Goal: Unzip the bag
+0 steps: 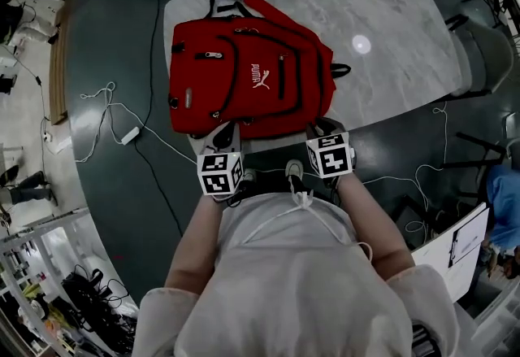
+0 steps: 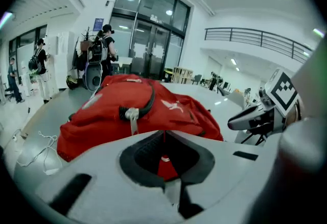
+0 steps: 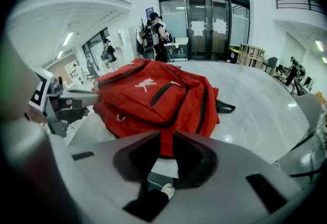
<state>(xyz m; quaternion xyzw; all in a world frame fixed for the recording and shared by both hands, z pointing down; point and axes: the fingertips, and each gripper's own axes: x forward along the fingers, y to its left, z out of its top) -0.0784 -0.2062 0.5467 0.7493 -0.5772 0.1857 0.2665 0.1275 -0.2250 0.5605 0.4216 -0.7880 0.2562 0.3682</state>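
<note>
A red backpack [image 1: 252, 79] with black zips and a white logo lies flat on the marble table [image 1: 390, 14]. It also fills the middle of the left gripper view [image 2: 138, 110] and the right gripper view [image 3: 158, 95]. Both grippers hover at the table's near edge, just short of the bag. My left gripper [image 1: 223, 136] [image 2: 164, 133] points at the bag's near left corner with its jaws shut on nothing. A silver zip pull [image 2: 133, 116] hangs on the bag ahead of it. My right gripper [image 1: 325, 129] [image 3: 166, 139] stands open near the bag's near right corner, with nothing in the gap.
A grey chair [image 1: 487, 54] stands at the table's right. White cables [image 1: 122, 115] trail over the dark floor at the left. People with backpacks [image 2: 104, 49] stand far behind the table by the glass doors. A clipboard [image 1: 463, 241] lies low right.
</note>
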